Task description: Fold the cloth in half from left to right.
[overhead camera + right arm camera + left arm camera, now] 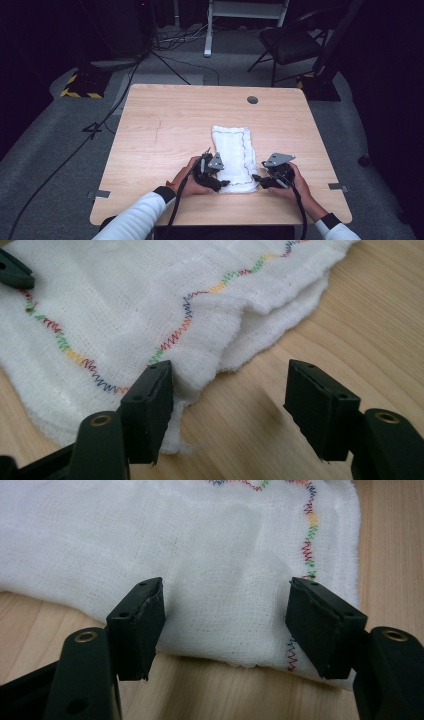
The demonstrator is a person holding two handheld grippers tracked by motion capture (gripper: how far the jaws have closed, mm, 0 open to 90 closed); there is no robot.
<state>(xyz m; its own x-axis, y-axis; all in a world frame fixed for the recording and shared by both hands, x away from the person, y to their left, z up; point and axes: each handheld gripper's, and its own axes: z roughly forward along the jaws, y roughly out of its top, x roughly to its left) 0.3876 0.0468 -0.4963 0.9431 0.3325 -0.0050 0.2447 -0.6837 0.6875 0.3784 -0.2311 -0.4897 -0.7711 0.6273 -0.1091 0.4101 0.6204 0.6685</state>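
Note:
A folded white cloth with a multicolour zigzag stitch lies on the wooden table, its long side running away from me. My left gripper is at the cloth's near left corner. In the left gripper view its jaws stand open, low over the cloth's near edge, with no pad pressing on it. My right gripper is at the near right corner. Its jaws stand open: the left fingertip is against the layered cloth edge, the other over bare wood.
A grey round plug sits in the table's far edge. Small tape tabs mark the near sides. On the floor beyond are a folding chair, cables and a yellow-black striped base.

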